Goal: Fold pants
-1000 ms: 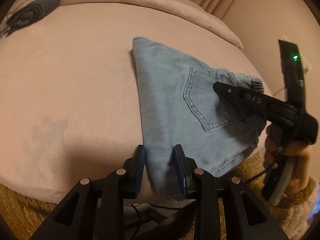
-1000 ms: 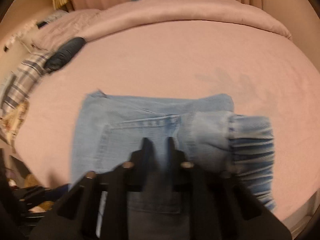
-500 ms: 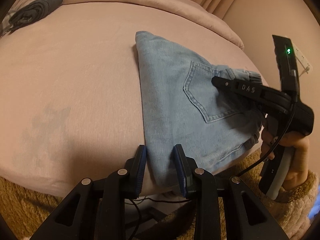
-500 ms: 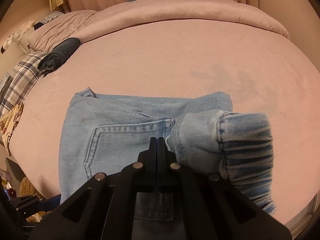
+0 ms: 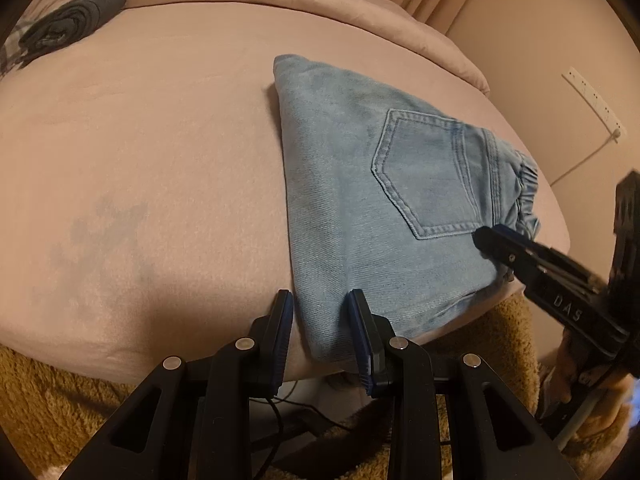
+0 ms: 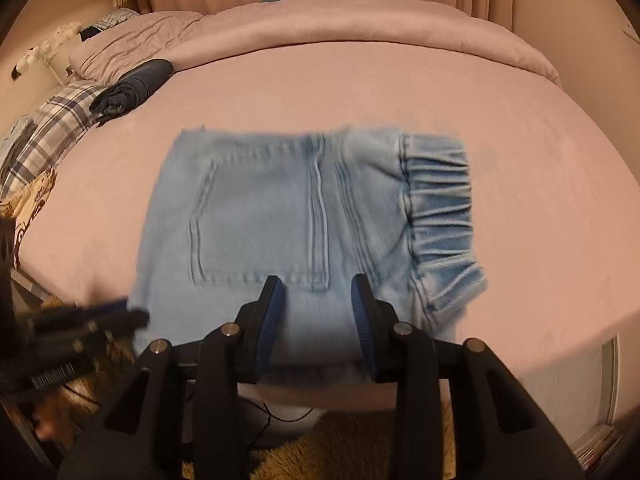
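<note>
Light blue denim pants lie folded into a compact stack at the near edge of a pink bed, back pocket up. They also show in the right wrist view, elastic waistband to the right. My left gripper is open, its jaws straddling the near corner of the stack without closing. My right gripper is open, just above the stack's near edge, holding nothing. It shows in the left wrist view at the stack's right side.
A rolled dark garment lies at the far left of the bed. Plaid pillows sit beyond it. A folded pink duvet runs along the far side. Brown shaggy rug and cables lie below the bed edge.
My right gripper was shut on the waistband end, then opened and drew back toward the near edge. The waistband now lies flat on the stack. My left gripper has stayed open at the corner.
</note>
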Demonstrator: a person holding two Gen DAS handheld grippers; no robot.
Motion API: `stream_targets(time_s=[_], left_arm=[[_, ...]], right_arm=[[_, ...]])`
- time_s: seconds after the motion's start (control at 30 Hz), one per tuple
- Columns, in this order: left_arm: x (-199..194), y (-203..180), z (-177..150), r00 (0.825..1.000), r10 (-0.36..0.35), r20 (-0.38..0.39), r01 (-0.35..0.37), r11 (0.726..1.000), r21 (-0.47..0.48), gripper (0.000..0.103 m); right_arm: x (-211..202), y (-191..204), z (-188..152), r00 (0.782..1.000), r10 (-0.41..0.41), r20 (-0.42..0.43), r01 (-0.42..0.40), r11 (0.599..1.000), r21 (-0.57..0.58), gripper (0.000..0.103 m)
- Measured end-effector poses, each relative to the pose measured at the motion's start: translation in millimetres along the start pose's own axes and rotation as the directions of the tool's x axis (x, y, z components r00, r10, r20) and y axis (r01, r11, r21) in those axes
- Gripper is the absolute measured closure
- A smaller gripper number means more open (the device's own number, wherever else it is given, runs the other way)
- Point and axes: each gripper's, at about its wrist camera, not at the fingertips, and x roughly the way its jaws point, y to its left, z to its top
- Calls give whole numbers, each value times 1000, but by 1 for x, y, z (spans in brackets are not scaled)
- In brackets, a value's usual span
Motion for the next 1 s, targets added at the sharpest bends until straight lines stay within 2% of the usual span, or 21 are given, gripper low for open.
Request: stream_targets(time_s=[0.2, 0.63, 1.0], left_arm=[[2, -5, -3, 1000, 12, 2, -12, 1000, 9, 71], [3, -5, -6, 1000, 21, 0, -21, 1000, 8, 71], [1, -5, -9, 1000, 11, -6, -11, 1000, -16, 71]], right_arm=[[10, -12, -7, 998, 57, 12, -57, 997, 61, 69], [6, -4, -13, 999, 25, 30, -26, 999, 47, 69], [-4, -4, -22, 999, 30, 31, -32, 998, 58, 69]])
